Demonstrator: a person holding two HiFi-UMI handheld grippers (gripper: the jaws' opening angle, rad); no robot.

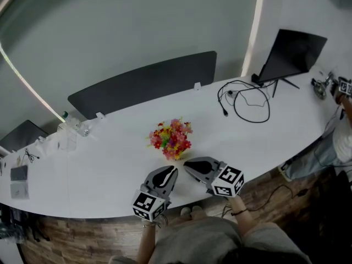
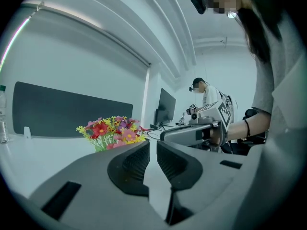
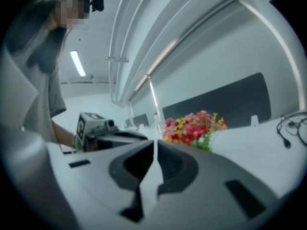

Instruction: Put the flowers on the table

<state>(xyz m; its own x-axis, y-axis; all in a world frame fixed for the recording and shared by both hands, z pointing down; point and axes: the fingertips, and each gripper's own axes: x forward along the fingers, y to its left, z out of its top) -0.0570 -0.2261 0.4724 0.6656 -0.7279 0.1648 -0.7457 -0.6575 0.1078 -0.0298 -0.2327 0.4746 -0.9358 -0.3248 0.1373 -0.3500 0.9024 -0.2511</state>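
Note:
A small bunch of red, pink and yellow flowers [image 1: 171, 138] stands upright on the white table [image 1: 104, 166], apart from both grippers. My left gripper [image 1: 171, 172] rests just in front of it on the near side, its jaws drawn almost together with only a thin slit and nothing between them. My right gripper [image 1: 188, 166] lies beside it, pointing left at the bunch's base, shut and empty. In the left gripper view the flowers [image 2: 112, 131] sit ahead and left of the left gripper [image 2: 152, 146]. In the right gripper view the flowers [image 3: 194, 128] are ahead and right of the right gripper [image 3: 155, 146].
A dark monitor [image 1: 291, 54] and looped black cables [image 1: 248, 100] occupy the far right of the table. A dark panel [image 1: 148, 84] runs along the back edge. A bottle [image 1: 66, 117] and small items [image 1: 19, 176] lie far left. Another person [image 1: 344, 131] stands at the right end.

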